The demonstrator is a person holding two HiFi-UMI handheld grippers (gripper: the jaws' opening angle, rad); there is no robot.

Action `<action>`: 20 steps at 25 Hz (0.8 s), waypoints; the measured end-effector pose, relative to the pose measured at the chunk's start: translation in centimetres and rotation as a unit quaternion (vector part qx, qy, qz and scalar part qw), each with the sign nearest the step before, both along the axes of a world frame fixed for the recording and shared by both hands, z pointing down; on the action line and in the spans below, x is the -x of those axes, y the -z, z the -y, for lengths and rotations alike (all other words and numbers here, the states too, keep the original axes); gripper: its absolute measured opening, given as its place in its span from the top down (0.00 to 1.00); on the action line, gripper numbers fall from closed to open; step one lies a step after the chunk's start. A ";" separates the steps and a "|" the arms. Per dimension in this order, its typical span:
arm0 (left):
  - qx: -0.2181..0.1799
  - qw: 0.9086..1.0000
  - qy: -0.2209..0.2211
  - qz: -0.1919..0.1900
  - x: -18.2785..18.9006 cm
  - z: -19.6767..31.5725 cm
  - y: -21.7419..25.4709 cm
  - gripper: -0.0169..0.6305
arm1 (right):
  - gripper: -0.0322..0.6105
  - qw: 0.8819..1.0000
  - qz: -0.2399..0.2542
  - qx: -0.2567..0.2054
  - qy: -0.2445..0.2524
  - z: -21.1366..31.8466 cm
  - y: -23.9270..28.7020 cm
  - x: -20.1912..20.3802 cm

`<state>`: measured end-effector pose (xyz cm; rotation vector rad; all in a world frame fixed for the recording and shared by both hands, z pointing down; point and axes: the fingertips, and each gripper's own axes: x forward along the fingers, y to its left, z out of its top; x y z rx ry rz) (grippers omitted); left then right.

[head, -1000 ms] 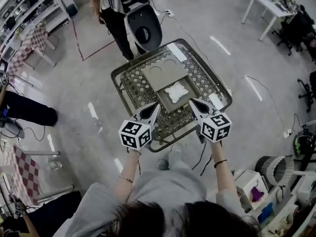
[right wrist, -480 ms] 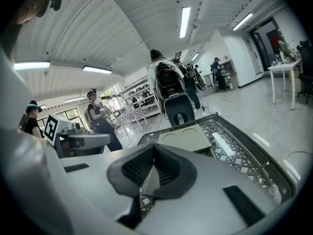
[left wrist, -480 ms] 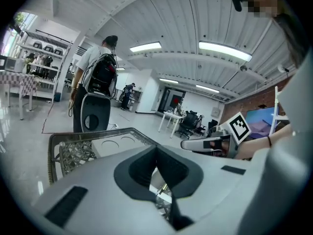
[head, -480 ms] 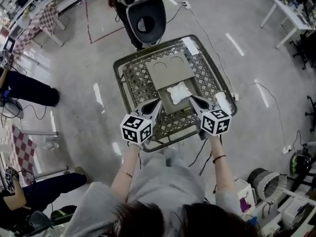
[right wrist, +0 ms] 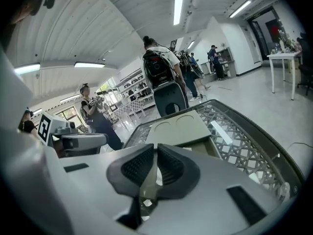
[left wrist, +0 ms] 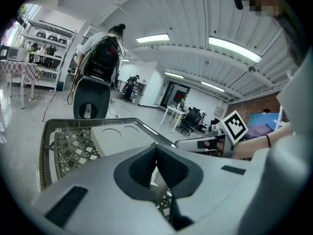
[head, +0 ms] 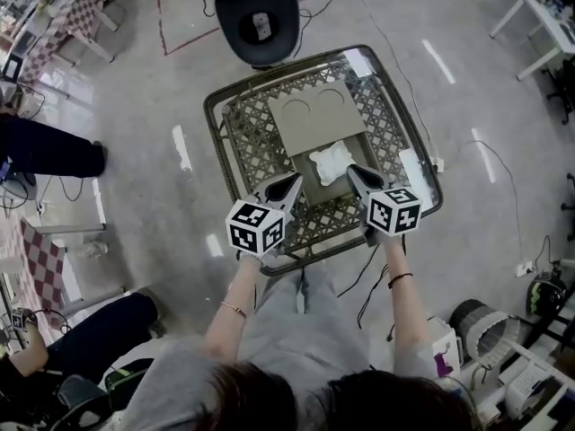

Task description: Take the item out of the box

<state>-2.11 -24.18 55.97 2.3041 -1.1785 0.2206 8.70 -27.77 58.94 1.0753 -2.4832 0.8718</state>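
Observation:
An open cardboard box point(head: 310, 187) lies on a lattice-topped table point(head: 238, 146), its lid point(head: 316, 118) folded back towards the far side. A crumpled white item point(head: 330, 162) sits inside it. My left gripper point(head: 291, 183) hovers at the box's near left corner, jaws together with nothing between them. My right gripper point(head: 353, 173) is shut and empty at the box's near right corner, next to the white item. The left gripper view shows the lid point(left wrist: 117, 137) and the other gripper point(left wrist: 205, 143). In the right gripper view the lid point(right wrist: 178, 129) lies ahead of the shut jaws.
A dark round stool seat point(head: 257, 18) stands just beyond the table's far edge. White strips point(head: 411, 171) lie on the table's right side. A person's legs point(head: 54, 148) are at the left. Cables point(head: 368, 281) trail on the floor near my feet.
The view has shifted so the table sits higher in frame. Both grippers have crept forward to the box's near corners. The person behind the stool has left the head view.

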 end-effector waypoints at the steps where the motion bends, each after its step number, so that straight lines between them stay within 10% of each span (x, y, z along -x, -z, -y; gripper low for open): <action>1: 0.003 1.000 -0.001 0.000 0.0 0.2 -0.4 0.95 | 0.91 1.000 -0.005 0.005 -0.001 0.3 -0.5 0.0; 20: 0.031 0.999 -0.004 -0.013 -1.2 2.0 -5.1 0.95 | 0.57 0.986 -0.085 0.140 0.001 4.0 -9.3 -0.6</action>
